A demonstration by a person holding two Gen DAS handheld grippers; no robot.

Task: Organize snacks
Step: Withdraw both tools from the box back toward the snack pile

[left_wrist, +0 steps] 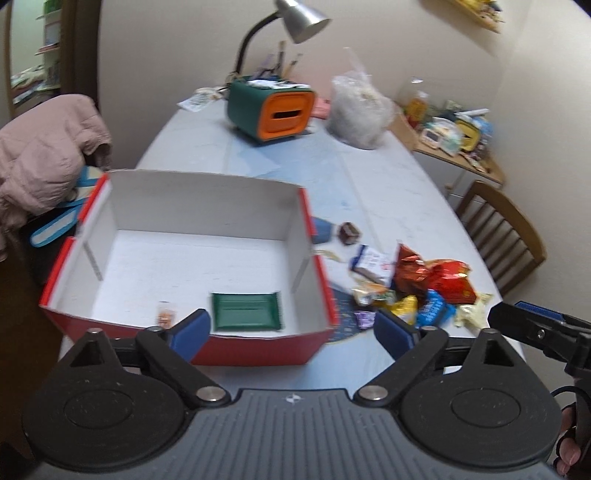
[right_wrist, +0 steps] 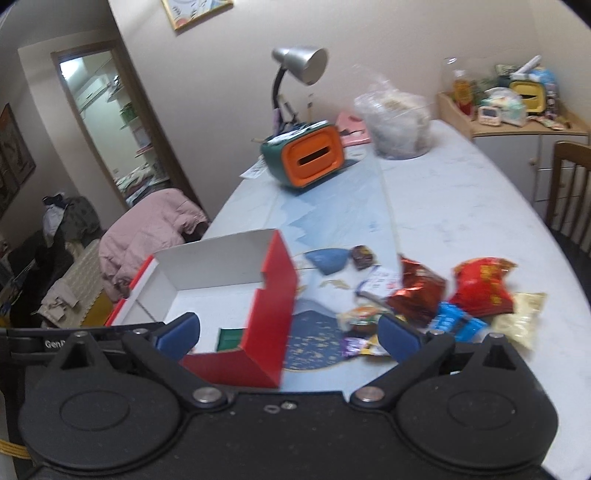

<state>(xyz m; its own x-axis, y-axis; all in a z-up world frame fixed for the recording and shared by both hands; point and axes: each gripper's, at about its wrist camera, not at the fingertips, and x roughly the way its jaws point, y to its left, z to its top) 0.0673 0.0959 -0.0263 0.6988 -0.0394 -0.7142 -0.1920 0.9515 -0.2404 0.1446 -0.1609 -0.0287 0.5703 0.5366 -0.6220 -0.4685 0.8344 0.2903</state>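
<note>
A red cardboard box (left_wrist: pixel 258 347) with a white inside stands near the table's front edge, also seen in the right wrist view as the box (right_wrist: pixel 271 306). A green snack packet (left_wrist: pixel 245 312) and a small orange sweet (left_wrist: pixel 165 316) lie on its floor. To the right of the box lies a heap of snacks (left_wrist: pixel 424 284), with red bags, blue and yellow wrappers, the same heap (right_wrist: pixel 443 299). My left gripper (left_wrist: pixel 291 332) hangs open above the box's near wall, holding nothing. My right gripper (right_wrist: pixel 288 334) is open over the box's corner and the heap's edge, empty too.
A green and orange holder (left_wrist: pixel 273 109), a desk lamp (left_wrist: pixel 295 16) and a clear plastic bag (left_wrist: pixel 360 110) stand at the table's far end. A pink jacket (left_wrist: pixel 44 155) hangs at the left, a wooden chair (left_wrist: pixel 498 229) stands at the right.
</note>
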